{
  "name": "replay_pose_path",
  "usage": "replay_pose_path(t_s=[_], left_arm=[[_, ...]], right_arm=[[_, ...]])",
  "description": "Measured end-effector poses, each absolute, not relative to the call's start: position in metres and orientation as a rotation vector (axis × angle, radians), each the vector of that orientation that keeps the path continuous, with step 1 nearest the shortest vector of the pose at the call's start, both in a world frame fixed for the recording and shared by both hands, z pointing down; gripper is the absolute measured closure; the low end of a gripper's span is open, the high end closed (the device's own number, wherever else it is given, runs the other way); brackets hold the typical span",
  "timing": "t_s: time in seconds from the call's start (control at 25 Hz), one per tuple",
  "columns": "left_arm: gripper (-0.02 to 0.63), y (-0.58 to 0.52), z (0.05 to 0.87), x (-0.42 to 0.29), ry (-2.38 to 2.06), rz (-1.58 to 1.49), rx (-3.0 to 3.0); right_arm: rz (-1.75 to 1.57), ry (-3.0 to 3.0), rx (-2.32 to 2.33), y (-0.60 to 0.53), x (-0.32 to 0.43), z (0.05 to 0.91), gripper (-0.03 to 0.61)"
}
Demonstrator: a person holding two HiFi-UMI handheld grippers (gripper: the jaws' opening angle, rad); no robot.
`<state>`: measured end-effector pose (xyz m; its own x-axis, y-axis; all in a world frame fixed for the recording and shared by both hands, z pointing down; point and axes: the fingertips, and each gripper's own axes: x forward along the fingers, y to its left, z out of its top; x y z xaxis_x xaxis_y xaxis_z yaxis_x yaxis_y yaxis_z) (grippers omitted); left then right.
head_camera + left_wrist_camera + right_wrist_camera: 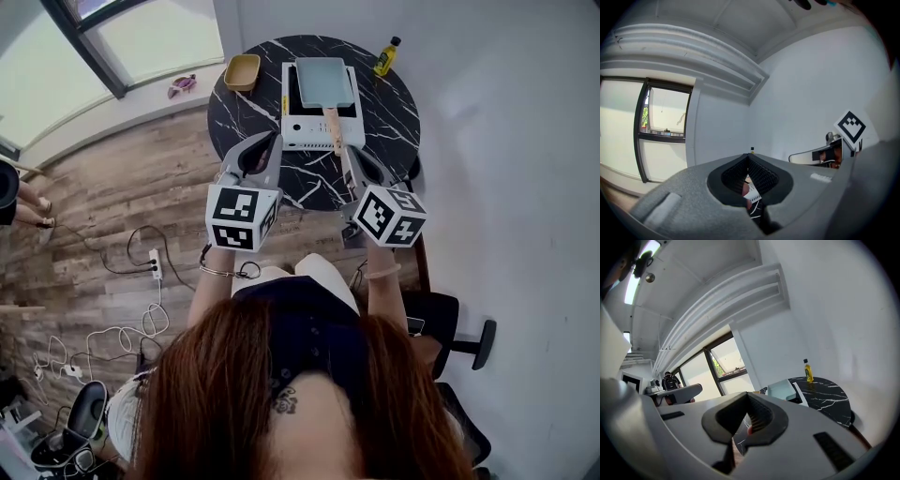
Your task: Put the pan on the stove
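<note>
A pale blue rectangular pan (324, 82) with a wooden handle (332, 127) sits on top of the white portable stove (309, 131), on a round black marble table (244, 112). The handle points toward me. My left gripper (270, 141) hovers over the table's near left edge, shut and empty. My right gripper (349, 156) is raised over the near right edge, just short of the handle's end, also shut on nothing. In the right gripper view the pan (780, 389) and the table (825, 397) lie ahead and lower. Both sets of jaws meet at their tips (749, 157) (749, 394).
A yellow dish (242, 71) sits at the table's far left and an oil bottle (386, 56) at its far right. A white wall runs along the right. A black chair (469, 337) stands to my right. Cables and a power strip (155, 262) lie on the wooden floor.
</note>
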<state>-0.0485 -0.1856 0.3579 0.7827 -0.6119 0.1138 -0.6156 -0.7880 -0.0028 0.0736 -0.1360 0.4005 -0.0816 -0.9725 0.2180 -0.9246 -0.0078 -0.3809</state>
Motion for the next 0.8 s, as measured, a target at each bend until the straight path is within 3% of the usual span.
replay_pose_path(t_s=[0.8], left_arm=[[0.603,-0.141,0.345,-0.019,-1.016,0.163,2.940]], right_arm=[[-0.404,2.268,-2.144,-0.094,0.079,0.373,0.569]])
